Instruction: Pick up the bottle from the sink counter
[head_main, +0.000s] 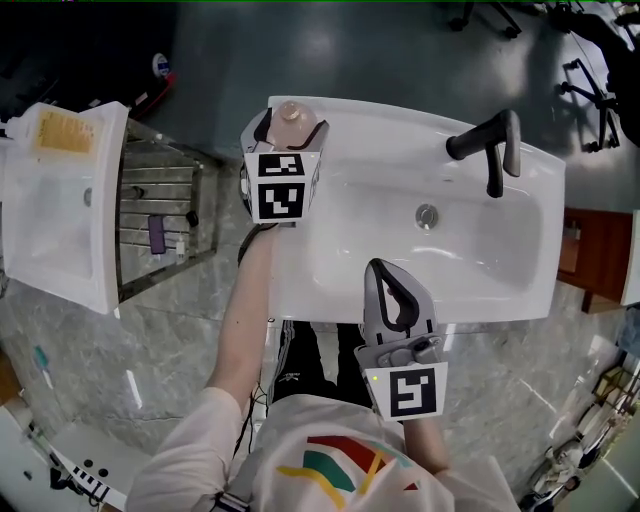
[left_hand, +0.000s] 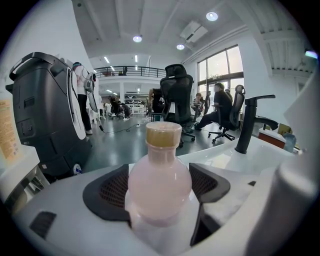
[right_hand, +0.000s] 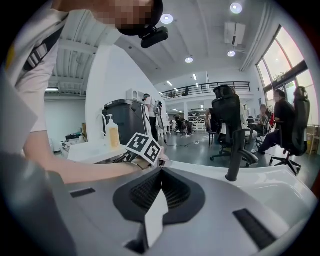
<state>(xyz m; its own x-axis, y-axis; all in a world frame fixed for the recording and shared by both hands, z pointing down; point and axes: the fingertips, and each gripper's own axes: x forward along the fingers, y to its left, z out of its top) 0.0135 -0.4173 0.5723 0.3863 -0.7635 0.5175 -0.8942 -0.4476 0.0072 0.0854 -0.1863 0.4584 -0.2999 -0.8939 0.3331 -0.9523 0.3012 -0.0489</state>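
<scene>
Bottle stands pinched between jaws of the left gripper; right gripper closed, empty.

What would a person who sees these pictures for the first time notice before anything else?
The eye goes first to the pale pink bottle with a tan cap, gripped between the jaws of the left tool at the back left corner of the white sink counter. Next comes the black faucet at the back right of the basin. The right tool is over the front edge, shut and empty.
</scene>
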